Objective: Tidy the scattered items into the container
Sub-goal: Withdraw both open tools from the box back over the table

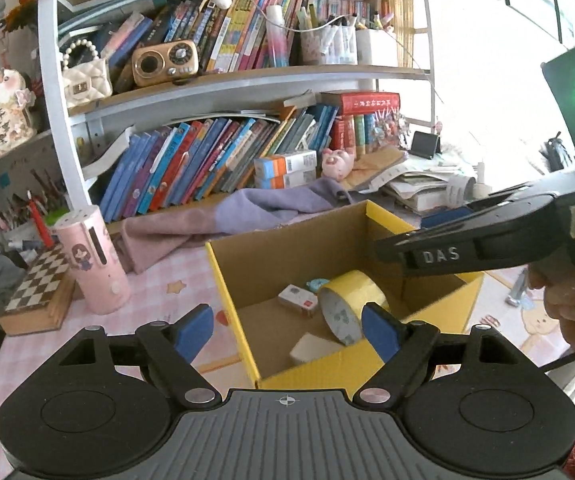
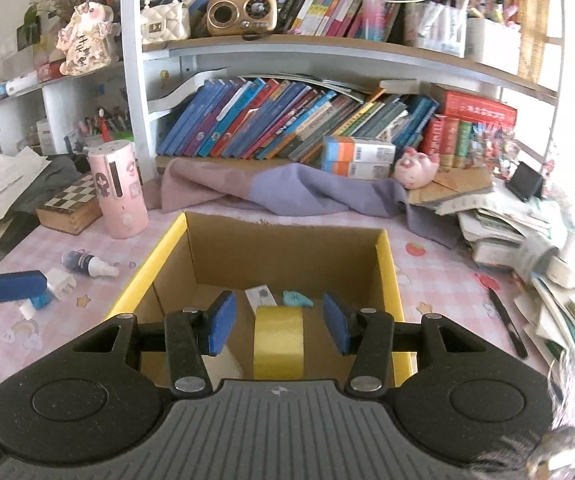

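A yellow-rimmed cardboard box (image 1: 231, 304) (image 2: 389, 264) stands on the pink checked table. Inside lie a yellow tape roll (image 1: 347, 304) (image 2: 278, 340), a small white card box (image 1: 298, 299) (image 2: 261, 299), a teal item (image 1: 317, 283) (image 2: 297, 298) and a white block (image 1: 313, 348) (image 2: 223, 364). My left gripper (image 1: 287, 330) is open and empty at the box's near left corner. My right gripper (image 2: 279, 326) is open and empty above the box, over the tape roll; it also shows in the left wrist view (image 1: 467, 248). A small blue-and-white bottle (image 2: 87, 264) and a white plug (image 2: 61, 282) lie on the table left of the box.
A pink cylinder (image 1: 95, 260) (image 2: 119, 192), a chessboard box (image 1: 37, 292) (image 2: 71, 204) and a purple cloth (image 1: 247, 212) (image 2: 287, 190) lie behind the box. Bookshelves rise at the back. A paper pile (image 2: 527, 240) and a black pen (image 2: 507, 324) lie to the right.
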